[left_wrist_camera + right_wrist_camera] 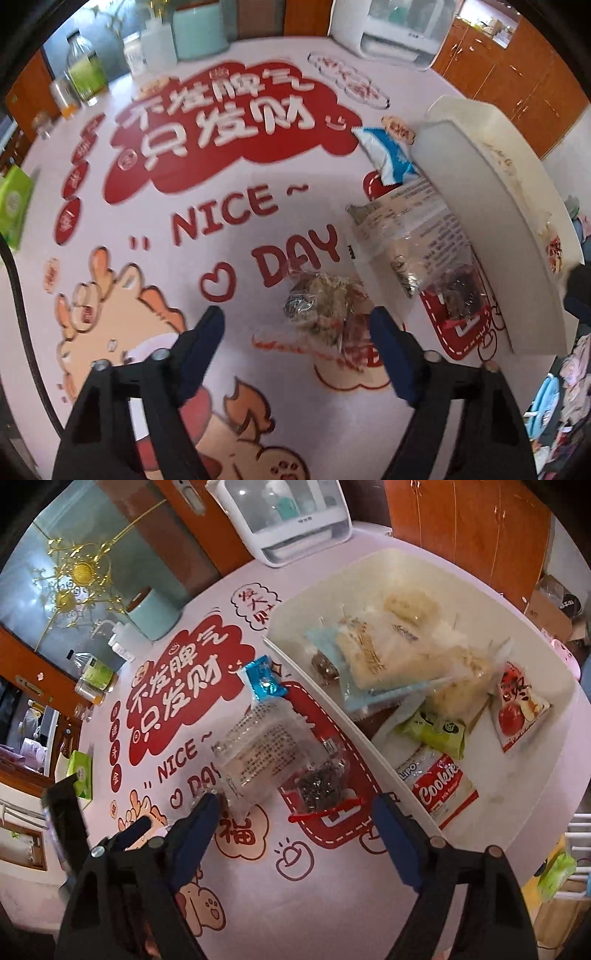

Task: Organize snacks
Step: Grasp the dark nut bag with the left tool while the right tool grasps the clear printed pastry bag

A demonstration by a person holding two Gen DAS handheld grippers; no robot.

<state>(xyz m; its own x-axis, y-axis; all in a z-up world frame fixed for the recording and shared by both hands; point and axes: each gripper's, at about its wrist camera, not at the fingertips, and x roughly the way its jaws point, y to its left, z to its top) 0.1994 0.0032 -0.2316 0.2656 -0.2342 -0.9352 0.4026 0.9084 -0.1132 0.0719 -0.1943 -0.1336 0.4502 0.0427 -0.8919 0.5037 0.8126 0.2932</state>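
Observation:
A white bin [491, 206] stands at the table's right side; the right wrist view shows it [554, 760] holding several snack packs, among them a Cookies pack [441, 786] and an apple pack [519, 705]. On the printed table cover lie a blue-white packet [388, 155] [264, 681], a clear printed bag [410, 225] [262, 749], a clear dark-snack bag [458, 291] [319, 784] and a small clear bag [325, 299]. My left gripper [297, 325] is open just above the small bag. My right gripper [295, 810] is open over the dark-snack bag.
Bottles and jars [83, 70], a teal canister [199, 29] and a white appliance [402, 29] line the table's far edge. A green tissue box [13, 203] sits at the left edge. Wooden cabinets [517, 81] stand behind.

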